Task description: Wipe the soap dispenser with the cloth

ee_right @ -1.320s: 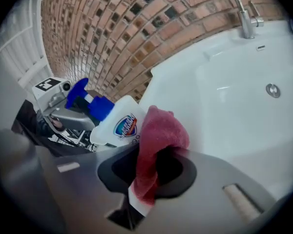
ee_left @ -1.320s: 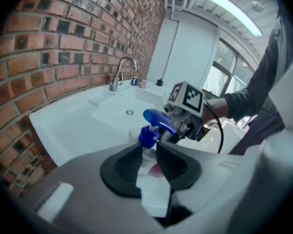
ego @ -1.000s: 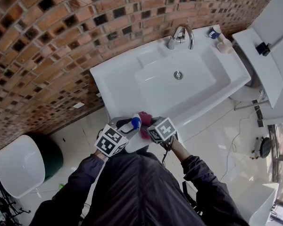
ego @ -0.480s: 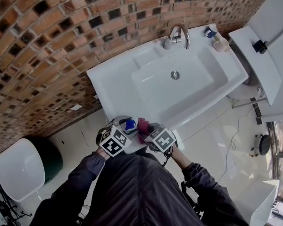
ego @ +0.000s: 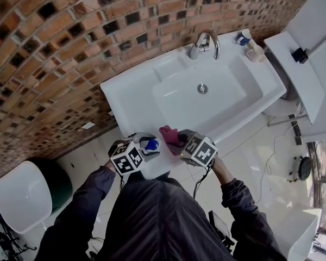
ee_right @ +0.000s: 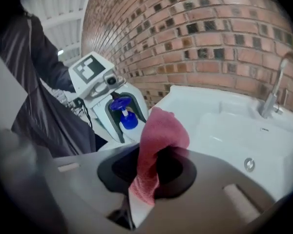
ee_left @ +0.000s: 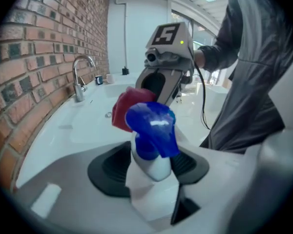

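Fingers of the left gripper [ee_left: 151,168], having just closed in, clamp the soap dispenser [ee_left: 154,128], its lower body hidden, while those of the right gripper [ee_right: 149,173] pinch the cloth [ee_right: 161,130] beside it.

You're in a washroom: a white sink [ego: 125,91] with a chrome faucet [ego: 207,41] set against a brick wall [ego: 49,53], above a glossy white tiled floor [ego: 261,162].

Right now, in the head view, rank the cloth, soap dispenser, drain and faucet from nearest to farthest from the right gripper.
1. Cloth, held by it.
2. Soap dispenser, just left.
3. Drain, mid-basin.
4. Faucet, back rim by the wall.
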Tool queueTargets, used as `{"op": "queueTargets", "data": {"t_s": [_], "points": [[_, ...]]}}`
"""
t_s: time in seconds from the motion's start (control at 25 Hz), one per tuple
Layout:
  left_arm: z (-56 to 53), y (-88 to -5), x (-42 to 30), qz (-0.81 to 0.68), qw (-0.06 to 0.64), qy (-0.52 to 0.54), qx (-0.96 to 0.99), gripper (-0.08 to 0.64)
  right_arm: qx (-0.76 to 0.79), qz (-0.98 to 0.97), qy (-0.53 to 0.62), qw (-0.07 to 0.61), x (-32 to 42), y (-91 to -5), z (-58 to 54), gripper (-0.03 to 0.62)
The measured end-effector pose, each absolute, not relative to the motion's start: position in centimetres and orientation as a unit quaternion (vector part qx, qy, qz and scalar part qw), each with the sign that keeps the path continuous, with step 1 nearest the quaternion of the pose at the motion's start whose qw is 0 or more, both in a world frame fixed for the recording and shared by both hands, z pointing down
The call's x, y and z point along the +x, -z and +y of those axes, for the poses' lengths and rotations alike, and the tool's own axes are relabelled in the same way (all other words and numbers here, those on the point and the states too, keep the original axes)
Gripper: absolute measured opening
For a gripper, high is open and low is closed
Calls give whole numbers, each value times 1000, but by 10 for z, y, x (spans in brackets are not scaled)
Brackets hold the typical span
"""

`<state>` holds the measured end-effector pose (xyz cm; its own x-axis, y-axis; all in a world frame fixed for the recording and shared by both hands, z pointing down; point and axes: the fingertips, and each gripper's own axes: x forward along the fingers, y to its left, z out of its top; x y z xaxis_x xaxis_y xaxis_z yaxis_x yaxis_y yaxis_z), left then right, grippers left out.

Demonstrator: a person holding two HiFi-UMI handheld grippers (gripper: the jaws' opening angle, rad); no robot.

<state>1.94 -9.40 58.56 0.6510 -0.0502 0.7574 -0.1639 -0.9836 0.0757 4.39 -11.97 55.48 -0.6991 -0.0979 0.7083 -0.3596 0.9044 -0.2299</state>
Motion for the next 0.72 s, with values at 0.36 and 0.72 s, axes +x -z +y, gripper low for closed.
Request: {"op": "queueTargets", "data": {"t_s": [0.36,0.72], "points": [[-96,-586,21,-46,60,-406,911,238,33,-859,-125,496,34,-623,-106,67],[-117,-590,19,-88,31,-398,913,222,101,-857,-148,484,43,-619,-116,69]]}}
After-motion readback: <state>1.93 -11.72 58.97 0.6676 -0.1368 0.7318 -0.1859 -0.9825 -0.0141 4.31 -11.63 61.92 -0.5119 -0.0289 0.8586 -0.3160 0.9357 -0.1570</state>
